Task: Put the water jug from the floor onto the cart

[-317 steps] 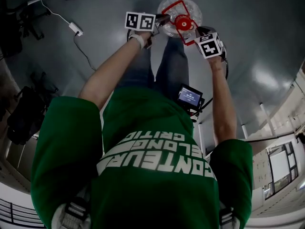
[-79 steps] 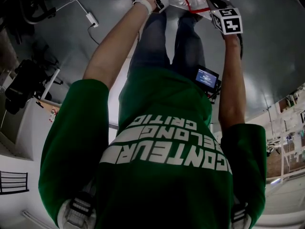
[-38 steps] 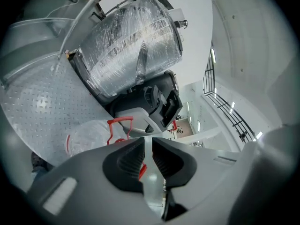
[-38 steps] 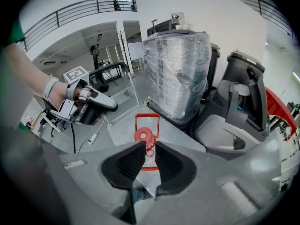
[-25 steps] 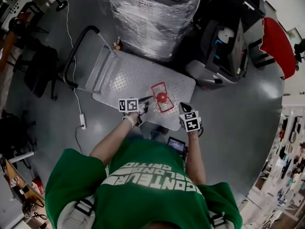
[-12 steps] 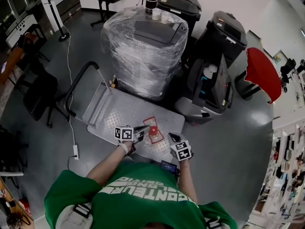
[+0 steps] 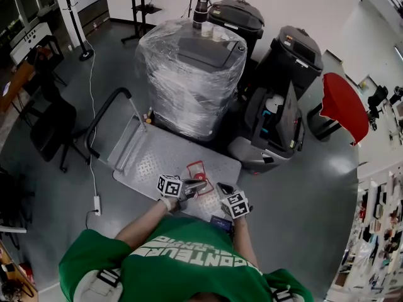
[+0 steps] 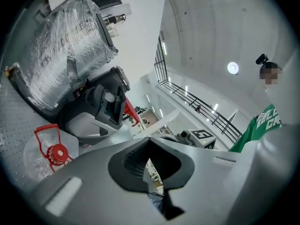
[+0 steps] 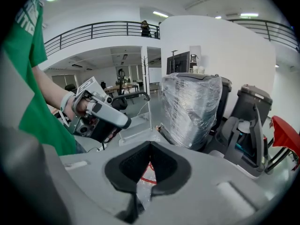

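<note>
Water jug (image 7: 197, 170) sat on cart (image 7: 148, 163), 12 o'clock of left tongs (image 7: 202, 183) and right tongs (image 7: 221, 187); both closed, empty. Placement seemingly done; next, withdraw.

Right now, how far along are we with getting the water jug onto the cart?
Done: the water jug stands on the cart deck, red cap up, near the edge closest to the person. In hand: nothing. The left gripper and right gripper are both shut, with nothing between the jaws. Left: probably only backing away.
</note>
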